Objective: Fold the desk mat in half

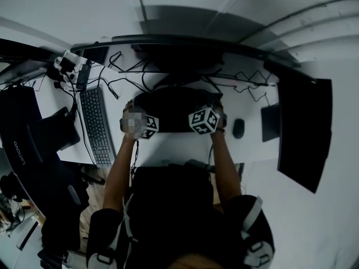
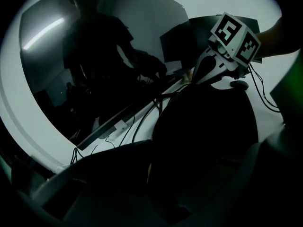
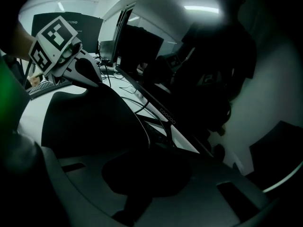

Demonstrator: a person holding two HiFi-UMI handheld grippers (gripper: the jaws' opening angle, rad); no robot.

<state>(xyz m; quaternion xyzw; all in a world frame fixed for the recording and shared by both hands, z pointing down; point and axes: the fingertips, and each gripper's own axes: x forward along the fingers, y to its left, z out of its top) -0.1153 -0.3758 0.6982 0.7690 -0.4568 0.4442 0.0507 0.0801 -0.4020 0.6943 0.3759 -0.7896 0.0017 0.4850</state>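
Observation:
The black desk mat (image 1: 171, 110) lies on the white desk (image 1: 168, 144) in front of the monitor, its near part lifted into a curve between my two grippers. My left gripper (image 1: 134, 104) holds the mat's left side and my right gripper (image 1: 217, 107) its right side. In the left gripper view the mat (image 2: 203, 126) bulges up from the jaws of the left gripper (image 2: 156, 174), which are shut on its edge. In the right gripper view the mat (image 3: 90, 122) does the same, with the right gripper (image 3: 142, 183) shut on a dark corner.
A keyboard (image 1: 96, 125) lies left of the mat and a mouse (image 1: 238, 128) right of it. Cables (image 1: 247, 86) run behind the mat under the curved monitor (image 1: 185, 46). A black bag (image 1: 22, 144) is at the left and a dark panel (image 1: 305, 133) at the right.

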